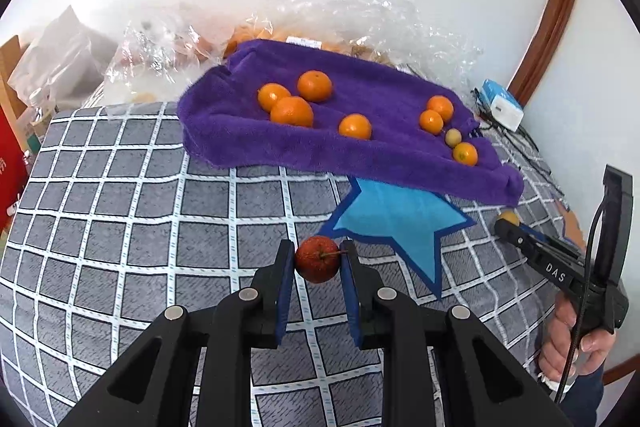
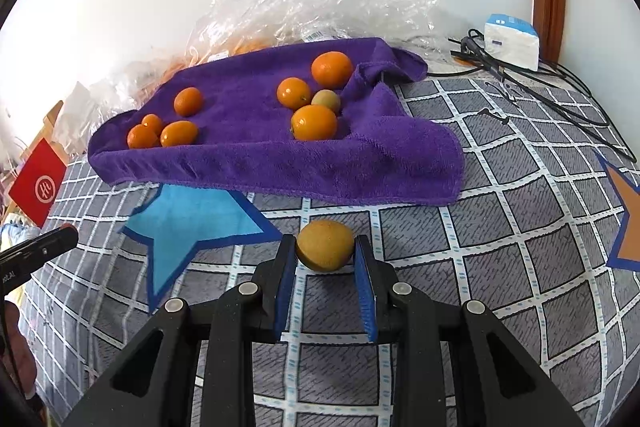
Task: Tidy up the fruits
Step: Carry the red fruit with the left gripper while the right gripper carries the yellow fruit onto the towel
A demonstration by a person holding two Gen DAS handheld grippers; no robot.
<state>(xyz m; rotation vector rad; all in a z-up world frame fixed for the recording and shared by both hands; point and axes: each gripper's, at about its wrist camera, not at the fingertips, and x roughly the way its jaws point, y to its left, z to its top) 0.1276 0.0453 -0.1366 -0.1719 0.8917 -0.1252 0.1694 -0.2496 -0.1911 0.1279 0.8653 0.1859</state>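
Fruits are mostly gathered already: seven orange citrus fruits (image 1: 291,111) and one small yellow-green fruit (image 1: 453,137) are seen lying on the purple plush towel (image 1: 240,131), which is spread ahead of both grippers on the grey checked bedcover (image 1: 120,227). Two pieces are judged still outstanding. A small red stemmed fruit (image 1: 317,259) is clamped between the blue pads of the left gripper (image 1: 317,261), short of the towel's near edge. A dull yellow round fruit (image 2: 325,245) is clenched by the right gripper (image 2: 325,251), low over the cover just before the towel. Both are yet to be placed among the rest
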